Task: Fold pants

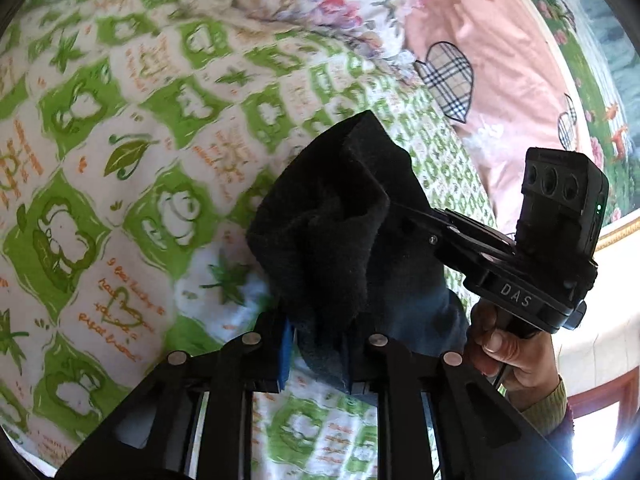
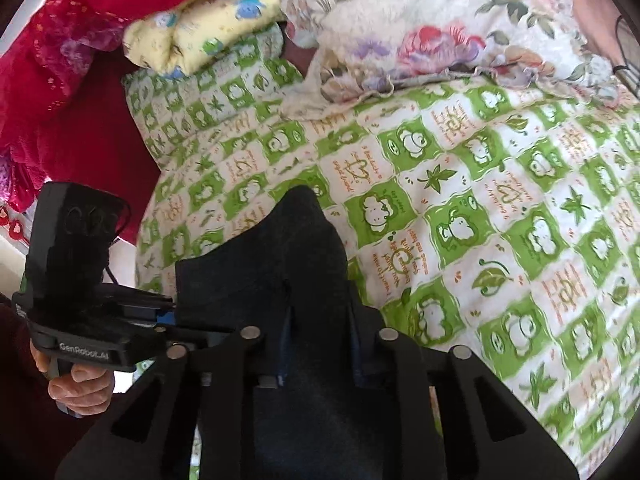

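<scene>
While the black pants (image 1: 336,216) bunch above the green-patterned bedsheet (image 1: 120,128), both hand-held grippers pinch them.

Each camera sits on its own gripper, looking forward and steeply down along the fingers (image 1: 286,354), close above the bed (image 1: 120,208). Both views share the green-checked sheet (image 2: 500,216) and the floral quilt (image 2: 420,28).

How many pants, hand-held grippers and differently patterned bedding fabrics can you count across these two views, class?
Pants: 1, black
Grippers: 2, left gripper, right gripper
Bedding fabrics: 5, green-checked quilt, floral cover, yellow pillow, pink sheet, red cloth
Total: 8
</scene>
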`<state>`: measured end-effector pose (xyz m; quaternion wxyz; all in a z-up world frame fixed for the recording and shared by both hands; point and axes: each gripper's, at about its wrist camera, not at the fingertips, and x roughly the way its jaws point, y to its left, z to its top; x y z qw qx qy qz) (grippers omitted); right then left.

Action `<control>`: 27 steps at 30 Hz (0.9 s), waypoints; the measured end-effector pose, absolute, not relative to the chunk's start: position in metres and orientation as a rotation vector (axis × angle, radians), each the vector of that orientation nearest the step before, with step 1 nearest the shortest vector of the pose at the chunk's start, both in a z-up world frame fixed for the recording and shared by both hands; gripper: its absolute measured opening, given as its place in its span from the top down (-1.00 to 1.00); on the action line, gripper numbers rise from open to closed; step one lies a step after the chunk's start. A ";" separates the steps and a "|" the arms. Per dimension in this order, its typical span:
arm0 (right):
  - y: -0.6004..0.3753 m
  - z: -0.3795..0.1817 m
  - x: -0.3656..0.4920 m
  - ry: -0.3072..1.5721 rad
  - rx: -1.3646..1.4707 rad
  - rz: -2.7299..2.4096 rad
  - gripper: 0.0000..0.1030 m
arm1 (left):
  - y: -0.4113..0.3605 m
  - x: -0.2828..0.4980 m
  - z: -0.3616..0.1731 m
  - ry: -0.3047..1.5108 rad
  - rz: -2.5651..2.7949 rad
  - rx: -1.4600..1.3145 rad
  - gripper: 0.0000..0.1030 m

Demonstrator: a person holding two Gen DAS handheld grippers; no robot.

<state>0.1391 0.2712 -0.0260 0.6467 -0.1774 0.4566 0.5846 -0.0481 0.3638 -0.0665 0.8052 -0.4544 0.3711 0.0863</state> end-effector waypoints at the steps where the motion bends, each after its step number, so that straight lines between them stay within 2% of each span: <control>1: 0.266 -0.020 0.137 1.024 -0.389 1.329 0.57 | 0.362 -0.048 -0.062 0.788 0.178 -0.964 0.67; 15: 0.149 0.048 0.127 0.824 0.034 1.271 0.59 | 0.285 -0.027 0.039 0.670 -0.034 -0.729 0.69; 27: 0.031 0.070 0.125 0.695 0.244 1.187 0.59 | 0.186 0.009 0.082 0.673 -0.220 -0.583 0.69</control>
